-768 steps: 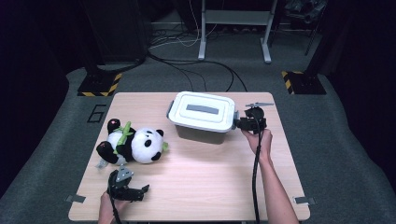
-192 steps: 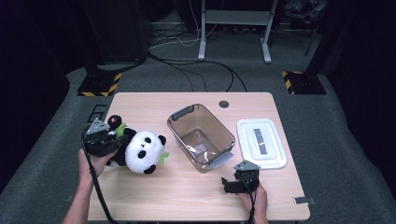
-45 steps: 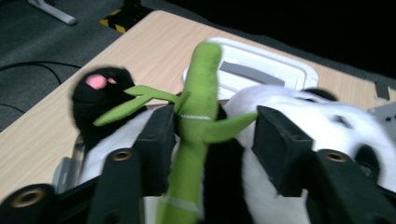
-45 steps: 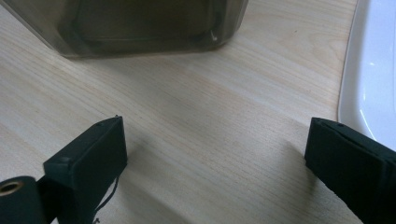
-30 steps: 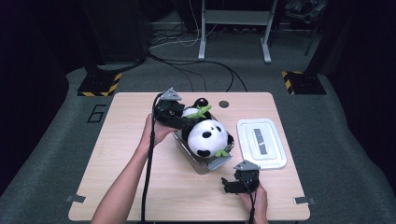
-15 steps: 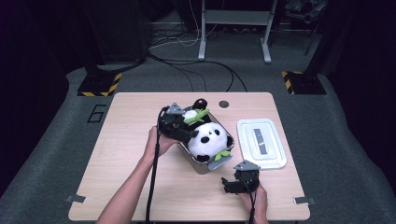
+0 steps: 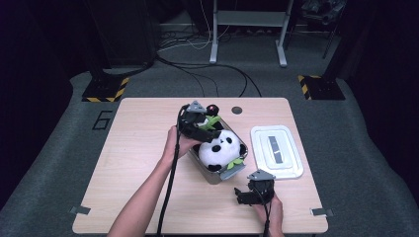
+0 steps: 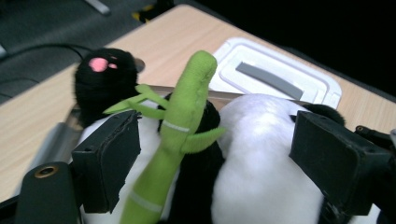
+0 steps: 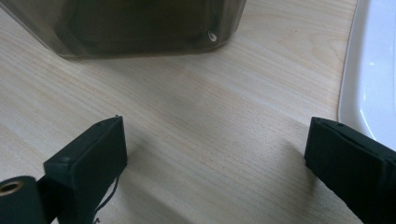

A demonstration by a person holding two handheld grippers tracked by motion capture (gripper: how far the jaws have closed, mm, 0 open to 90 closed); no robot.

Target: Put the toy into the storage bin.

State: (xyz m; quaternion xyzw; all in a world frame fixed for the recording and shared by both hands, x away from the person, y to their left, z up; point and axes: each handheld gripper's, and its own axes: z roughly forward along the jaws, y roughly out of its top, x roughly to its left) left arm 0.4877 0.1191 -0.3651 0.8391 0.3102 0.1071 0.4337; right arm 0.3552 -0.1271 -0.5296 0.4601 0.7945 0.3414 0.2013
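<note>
A plush panda [image 7: 220,148] with a green bamboo stalk [image 8: 182,126] lies in a clear plastic box [image 7: 225,174] at the table's middle. My left gripper [image 7: 200,126] is at the box's far-left end, open, its jaws wide on either side of the panda's body [image 8: 261,154]. The panda's black paw with a pink pad [image 8: 100,70] points away behind the stalk. My right gripper [image 7: 242,195] rests open on the table in front of the box [image 9: 135,28], with bare wood between its jaws. The white lid [image 7: 275,150] lies flat to the right of the box.
A small dark round disc [image 7: 236,110] is set in the wooden table [image 7: 128,163] near its far edge. The lid's rim [image 9: 373,70] lies close to the right gripper's right jaw. Cables and stand legs are on the floor beyond the table.
The left gripper has brought the panda down into the box and its jaws now stand wide apart. The right gripper has stayed put.
</note>
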